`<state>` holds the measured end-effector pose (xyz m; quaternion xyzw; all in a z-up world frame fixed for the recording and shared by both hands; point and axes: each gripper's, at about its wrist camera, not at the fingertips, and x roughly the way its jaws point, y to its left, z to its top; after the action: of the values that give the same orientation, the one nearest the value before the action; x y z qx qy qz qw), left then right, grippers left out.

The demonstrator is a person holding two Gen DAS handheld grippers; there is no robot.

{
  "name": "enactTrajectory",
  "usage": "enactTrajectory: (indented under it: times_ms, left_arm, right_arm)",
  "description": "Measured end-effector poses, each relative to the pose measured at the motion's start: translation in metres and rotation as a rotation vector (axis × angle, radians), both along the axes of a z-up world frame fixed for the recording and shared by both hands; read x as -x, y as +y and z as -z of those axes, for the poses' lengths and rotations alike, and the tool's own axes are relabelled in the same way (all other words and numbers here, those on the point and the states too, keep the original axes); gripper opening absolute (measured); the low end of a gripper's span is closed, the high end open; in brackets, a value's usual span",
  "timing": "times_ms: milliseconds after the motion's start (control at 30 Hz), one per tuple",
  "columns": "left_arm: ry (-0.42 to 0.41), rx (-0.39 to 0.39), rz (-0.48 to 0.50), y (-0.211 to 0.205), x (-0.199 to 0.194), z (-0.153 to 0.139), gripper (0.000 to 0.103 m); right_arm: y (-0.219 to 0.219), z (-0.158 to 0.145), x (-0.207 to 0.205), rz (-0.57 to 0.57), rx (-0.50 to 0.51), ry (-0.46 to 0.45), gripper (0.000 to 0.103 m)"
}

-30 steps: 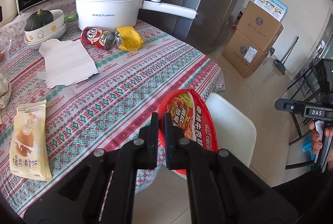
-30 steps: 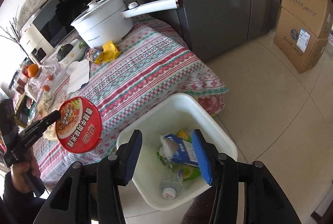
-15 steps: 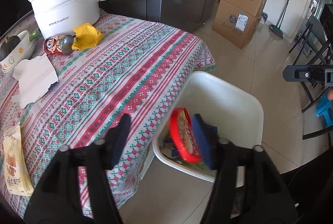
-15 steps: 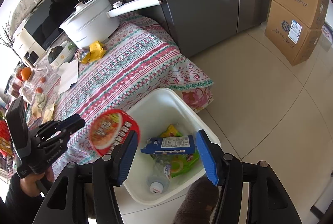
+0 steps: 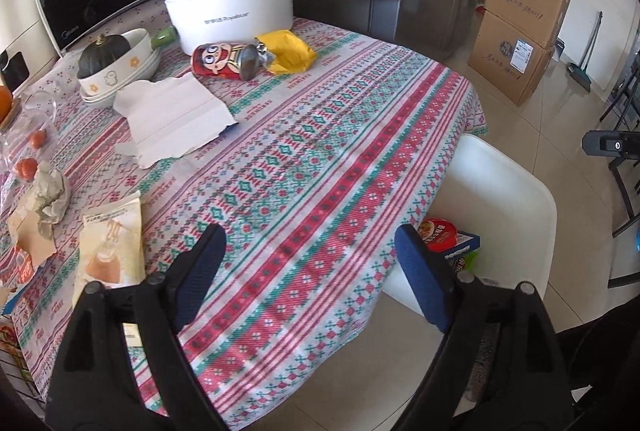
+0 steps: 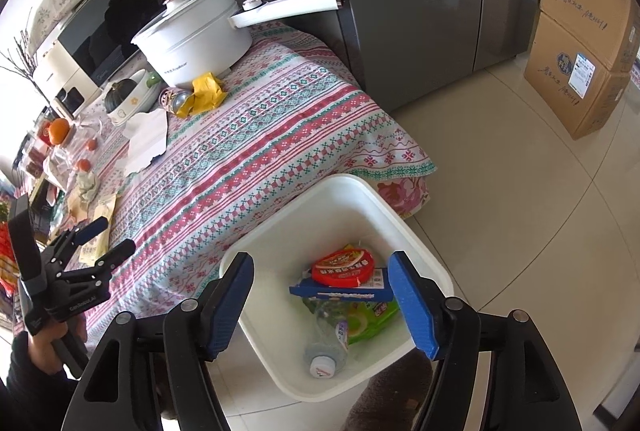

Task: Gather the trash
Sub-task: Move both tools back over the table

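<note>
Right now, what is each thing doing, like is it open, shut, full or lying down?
Left gripper: open, holding nothing, jaws just opened.
Right gripper: open, empty, over the bin, jaws just widened.
White bin: on the floor, partly full.
Red noodle lid: lying on the blue box in the bin.
Plastic bottle: in the bin, capped.
White pot: lid on.
Red can: lying on its side.
Paper sheet: flat on the table.
</note>
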<state>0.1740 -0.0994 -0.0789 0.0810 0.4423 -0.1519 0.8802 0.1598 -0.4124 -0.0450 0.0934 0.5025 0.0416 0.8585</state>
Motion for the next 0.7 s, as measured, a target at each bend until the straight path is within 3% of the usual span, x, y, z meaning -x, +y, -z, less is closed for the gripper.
enactTrajectory:
  times_ms: [367,433,600,700]
  left_arm:
    - [0.033,-0.001,-0.174,0.093,0.012,-0.003,0.091]
    - [0.032,0.005,-0.218,0.112,0.015,-0.006,0.097]
    - [0.027,0.027,-0.330,0.161,0.027,-0.009,0.102]
    - [0.015,0.035,-0.387,0.186,0.036,-0.012,0.102]
  right_arm:
    - [0.080,-0.006,-0.019,-0.113,0.024,-0.008,0.079]
    - [0.098,-0.007,-0.023,-0.140,0.036,-0.014,0.086]
    - [0.145,-0.007,-0.031,-0.188,0.056,-0.035,0.101]
    - [0.175,-0.008,-0.034,-0.208,0.059,-0.055,0.103]
